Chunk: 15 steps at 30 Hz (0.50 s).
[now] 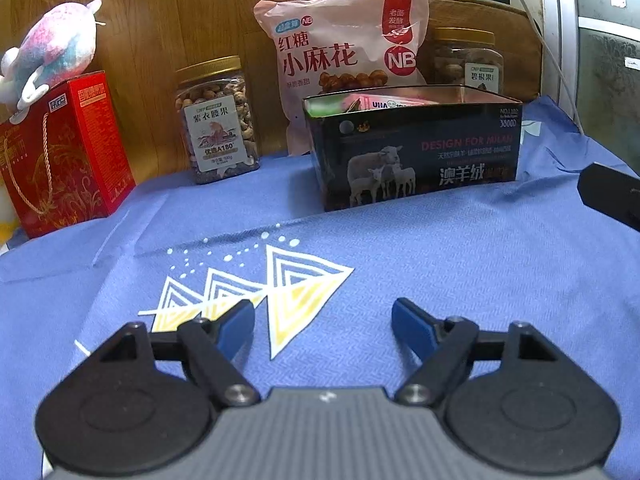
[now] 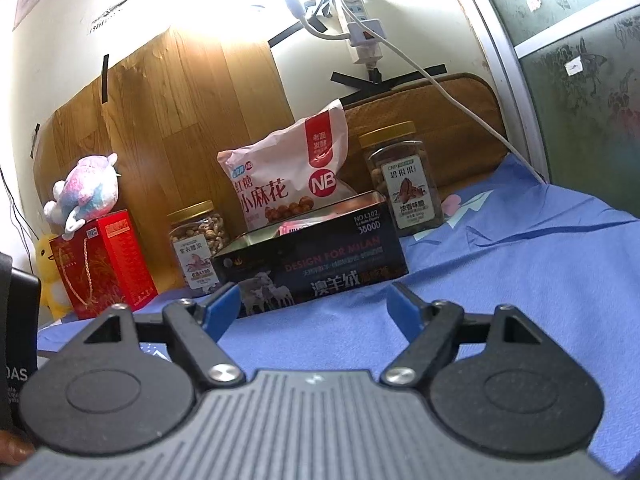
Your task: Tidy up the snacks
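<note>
A dark open tin box (image 1: 416,152) with sheep printed on it stands on the blue cloth (image 1: 440,264) and holds small snack packets (image 1: 384,102). Behind it leans a pink snack bag (image 1: 340,48). A nut jar with a gold lid (image 1: 218,120) stands to its left and a second jar (image 1: 466,60) behind right. My left gripper (image 1: 324,320) is open and empty over the cloth, short of the tin. My right gripper (image 2: 314,304) is open and empty, in front of the tin (image 2: 312,260). The bag (image 2: 288,176) and both jars (image 2: 198,246) (image 2: 404,180) show there too.
A red gift box (image 1: 64,152) with a plush toy (image 1: 52,44) on top stands at the left. A wooden board (image 1: 168,20) backs the table. A power strip and white cable (image 2: 360,28) hang on the wall. A glass door frame (image 2: 512,64) is at the right.
</note>
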### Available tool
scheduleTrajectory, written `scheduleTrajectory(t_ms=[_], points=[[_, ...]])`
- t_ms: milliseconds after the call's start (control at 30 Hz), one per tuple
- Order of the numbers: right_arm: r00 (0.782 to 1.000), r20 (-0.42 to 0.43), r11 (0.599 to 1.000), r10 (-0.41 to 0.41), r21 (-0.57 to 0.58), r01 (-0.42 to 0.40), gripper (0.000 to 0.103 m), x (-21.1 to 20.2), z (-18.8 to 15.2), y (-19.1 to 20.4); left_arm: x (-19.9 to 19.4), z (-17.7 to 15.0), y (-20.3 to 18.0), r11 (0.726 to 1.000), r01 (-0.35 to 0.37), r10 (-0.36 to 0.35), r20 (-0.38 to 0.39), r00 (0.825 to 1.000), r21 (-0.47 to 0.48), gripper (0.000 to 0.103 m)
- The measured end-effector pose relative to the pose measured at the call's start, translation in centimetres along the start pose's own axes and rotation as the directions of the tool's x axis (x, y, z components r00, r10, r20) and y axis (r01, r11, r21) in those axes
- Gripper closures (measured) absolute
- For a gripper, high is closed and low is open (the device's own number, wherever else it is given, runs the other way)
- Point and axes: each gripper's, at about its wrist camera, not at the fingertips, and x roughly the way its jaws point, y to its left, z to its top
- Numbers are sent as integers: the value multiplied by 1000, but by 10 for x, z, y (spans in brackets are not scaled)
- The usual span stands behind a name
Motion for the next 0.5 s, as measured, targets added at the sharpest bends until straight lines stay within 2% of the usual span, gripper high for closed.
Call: scheduleTrajectory(t_ms=[300, 500], points=[[1000, 16, 1000, -5, 7, 5, 20, -3, 0, 0, 0, -1, 3, 1000, 4, -4, 3, 1000, -9, 19], [1000, 23, 1000, -5, 3, 5, 20, -5, -1, -1, -8, -4, 4, 1000, 25, -25, 50, 998, -8, 14]])
